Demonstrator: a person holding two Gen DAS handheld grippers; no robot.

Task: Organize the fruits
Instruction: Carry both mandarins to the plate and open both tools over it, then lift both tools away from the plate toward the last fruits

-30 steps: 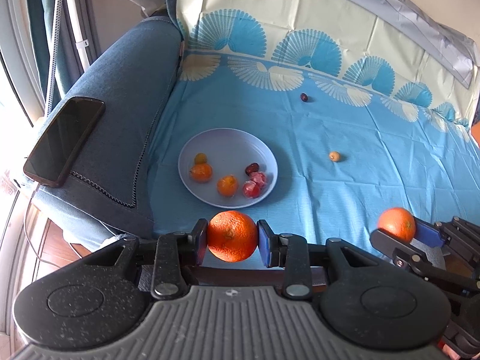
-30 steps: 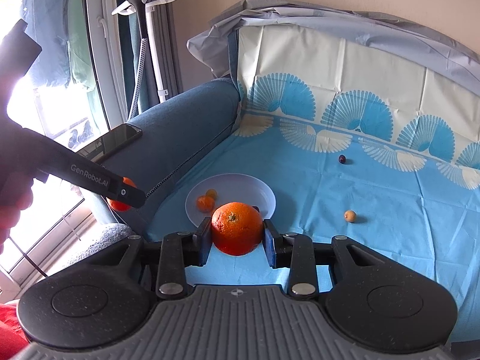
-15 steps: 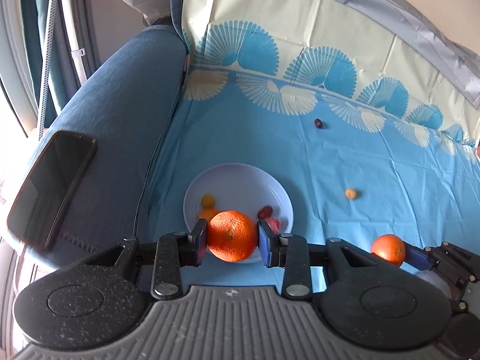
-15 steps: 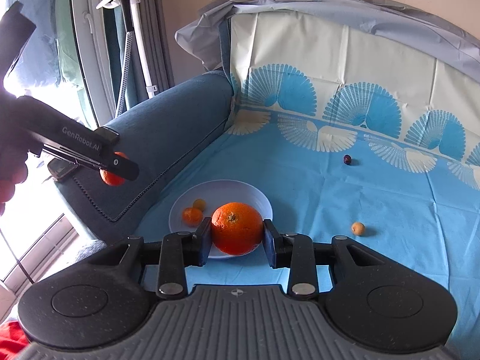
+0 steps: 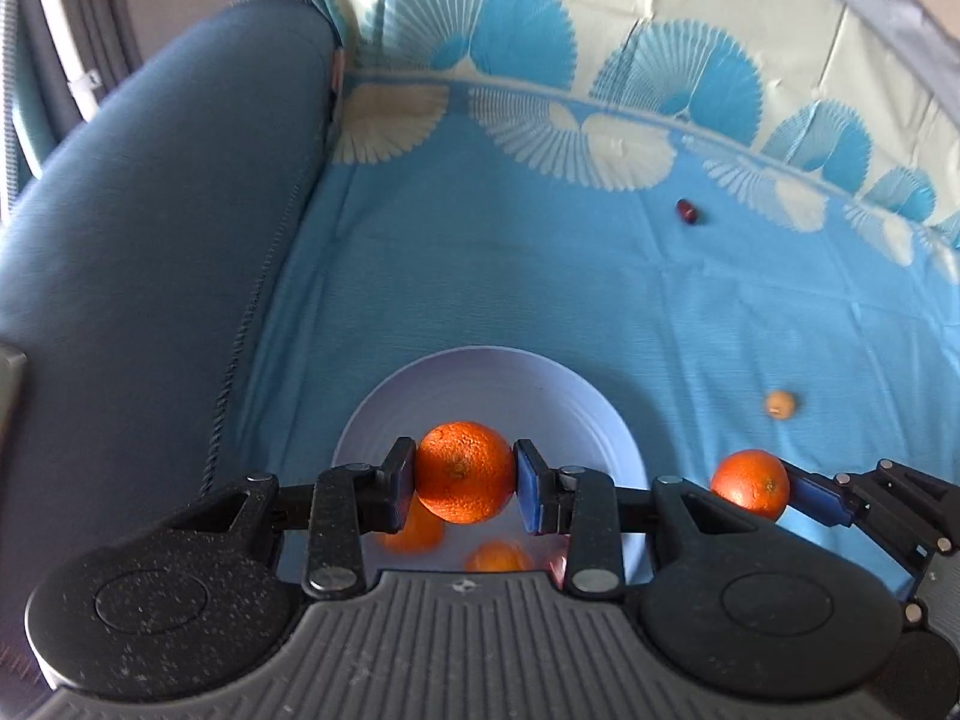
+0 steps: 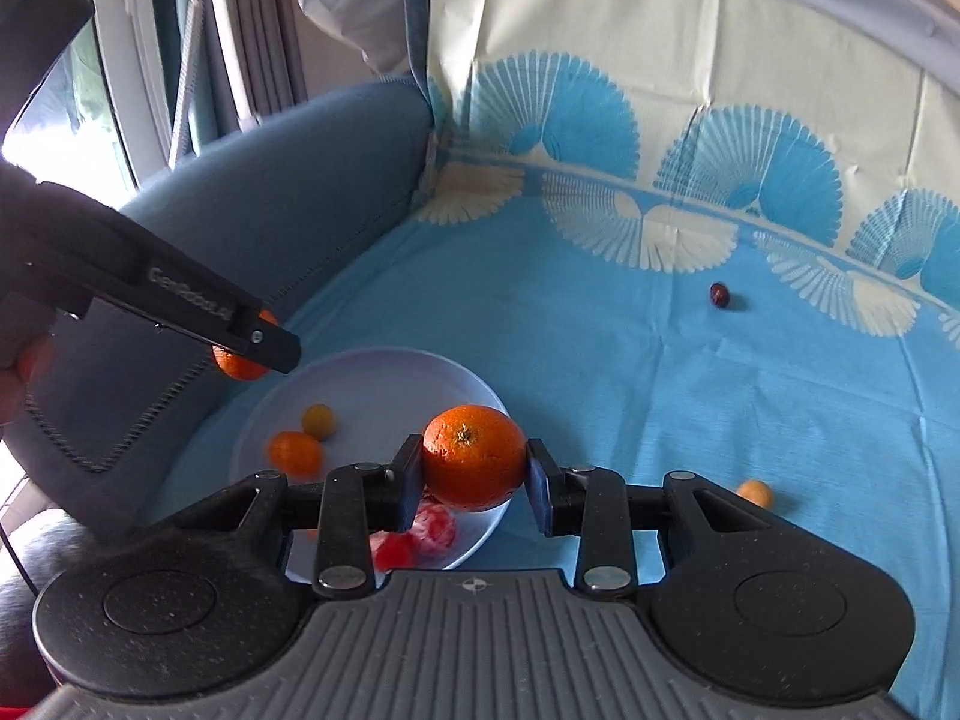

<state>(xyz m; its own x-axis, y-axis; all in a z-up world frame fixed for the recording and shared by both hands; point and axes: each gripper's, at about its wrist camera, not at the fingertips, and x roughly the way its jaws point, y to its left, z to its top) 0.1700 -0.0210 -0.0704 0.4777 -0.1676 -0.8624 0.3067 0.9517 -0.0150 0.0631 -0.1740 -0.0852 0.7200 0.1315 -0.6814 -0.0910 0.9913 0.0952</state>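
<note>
My left gripper point(image 5: 465, 483) is shut on an orange point(image 5: 465, 471) and hangs over the pale plate point(image 5: 480, 378). My right gripper point(image 6: 474, 474) is shut on a second orange point(image 6: 474, 465) above the plate's point(image 6: 384, 384) right edge. In the left wrist view that second orange point(image 5: 750, 483) shows at the right, between the right gripper's fingers point(image 5: 819, 495). In the right wrist view the left gripper point(image 6: 252, 342) reaches in from the left, its orange point(image 6: 240, 363) half hidden. The plate holds small orange fruits point(image 6: 294, 453), a yellow one point(image 6: 318, 420) and red pieces point(image 6: 432, 531).
A dark red fruit point(image 5: 688, 211) and a small tan fruit point(image 5: 780, 404) lie loose on the blue patterned cloth point(image 5: 540, 276). A blue sofa armrest point(image 5: 150, 228) rises to the left of the plate. A person's fingers point(image 6: 24, 372) show at the left edge.
Both grippers have moved forward and down toward the plate, each still holding its orange. The plate now looks larger and lies partly under the fingers. The phone on the armrest has slid out of view.
</note>
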